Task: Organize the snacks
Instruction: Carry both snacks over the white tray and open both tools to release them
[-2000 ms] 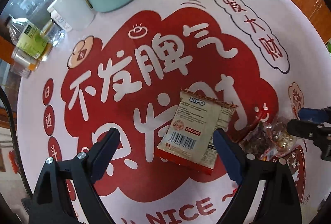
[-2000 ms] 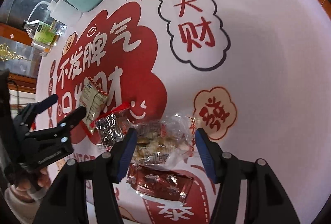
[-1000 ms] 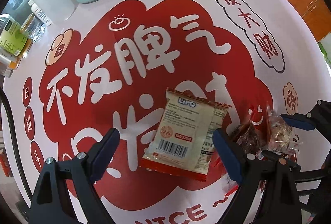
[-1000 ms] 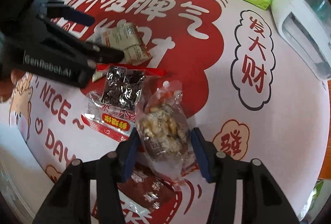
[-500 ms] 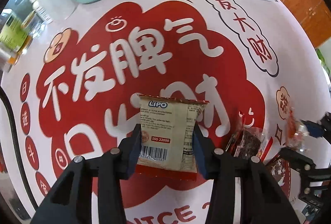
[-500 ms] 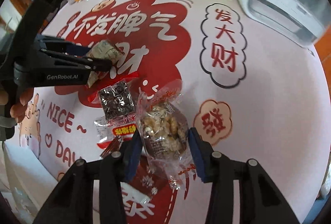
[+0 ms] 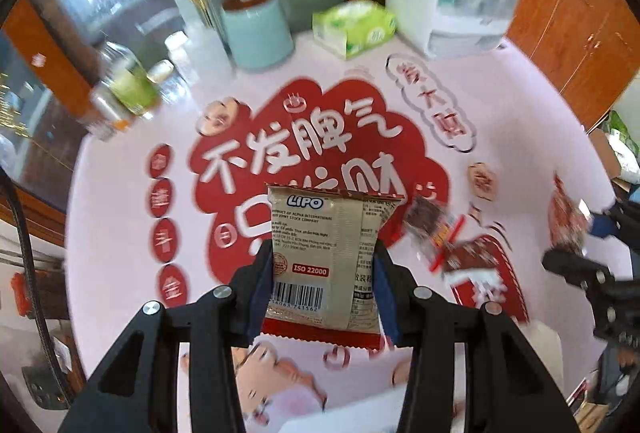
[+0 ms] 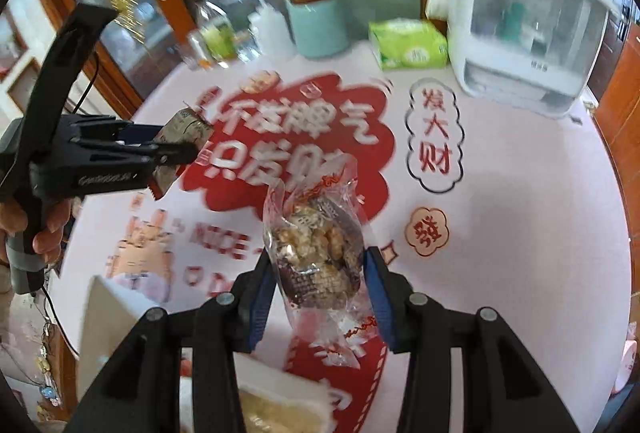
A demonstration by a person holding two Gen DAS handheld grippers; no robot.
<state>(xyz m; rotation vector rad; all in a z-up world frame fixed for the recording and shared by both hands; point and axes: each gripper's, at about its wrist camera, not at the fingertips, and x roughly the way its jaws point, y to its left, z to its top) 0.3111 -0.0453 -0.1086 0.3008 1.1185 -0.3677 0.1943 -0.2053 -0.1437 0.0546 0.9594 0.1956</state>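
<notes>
The left gripper (image 7: 324,273) and right gripper (image 8: 320,273) both point steeply down, each clamped on a packet; a hand (image 8: 44,229) grips the left one's handle.

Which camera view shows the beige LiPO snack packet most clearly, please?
The left wrist view. There the LiPO packet faces the camera, held between the left tongs, with its logo and barcode readable. In the right wrist view the same packet appears only small, blurred and edge-on at the left, partly hidden by those tongs.
</notes>
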